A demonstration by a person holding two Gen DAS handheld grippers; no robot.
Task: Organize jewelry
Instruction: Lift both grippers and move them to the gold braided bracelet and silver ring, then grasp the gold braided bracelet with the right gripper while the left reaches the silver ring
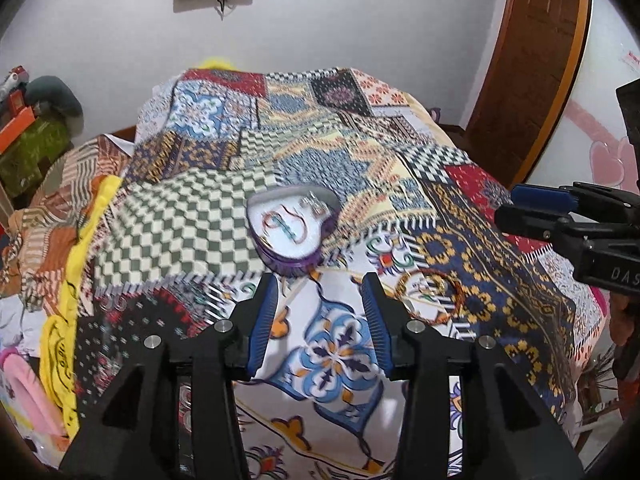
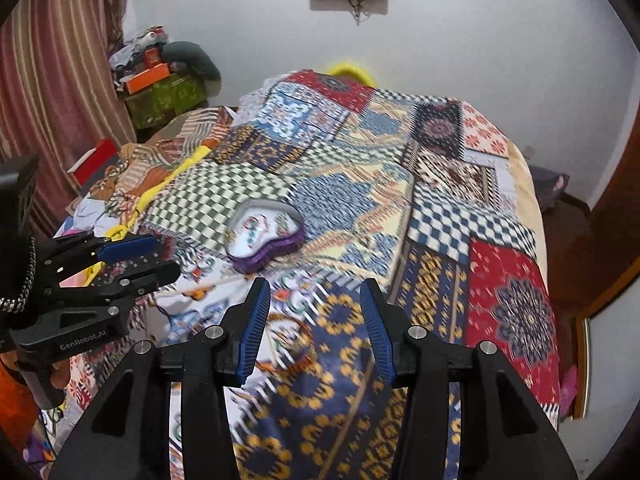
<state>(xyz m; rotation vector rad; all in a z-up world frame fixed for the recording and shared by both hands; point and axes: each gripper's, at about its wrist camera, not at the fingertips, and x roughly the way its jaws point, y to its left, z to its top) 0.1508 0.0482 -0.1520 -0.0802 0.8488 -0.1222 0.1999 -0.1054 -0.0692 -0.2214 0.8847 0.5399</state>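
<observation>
A purple heart-shaped jewelry box (image 1: 294,228) with a white lining lies open on the patchwork bedspread (image 1: 224,200); it also shows in the right wrist view (image 2: 264,238). Small pieces of jewelry lie inside it. A thin bangle (image 1: 430,296) lies on the spread to the box's right, and shows blurred in the right wrist view (image 2: 290,342). My left gripper (image 1: 320,320) is open and empty, just short of the box. My right gripper (image 2: 316,328) is open and empty, over the bangle. Each gripper shows in the other's view, the right one (image 1: 536,208) and the left one (image 2: 132,258).
The bed fills the middle. Crumpled cloths and a yellow garment (image 1: 64,340) lie at its left edge. Boxes and clutter (image 2: 160,76) stand at the far left corner. A striped curtain (image 2: 52,80) hangs left. A wooden door frame (image 1: 532,60) stands right.
</observation>
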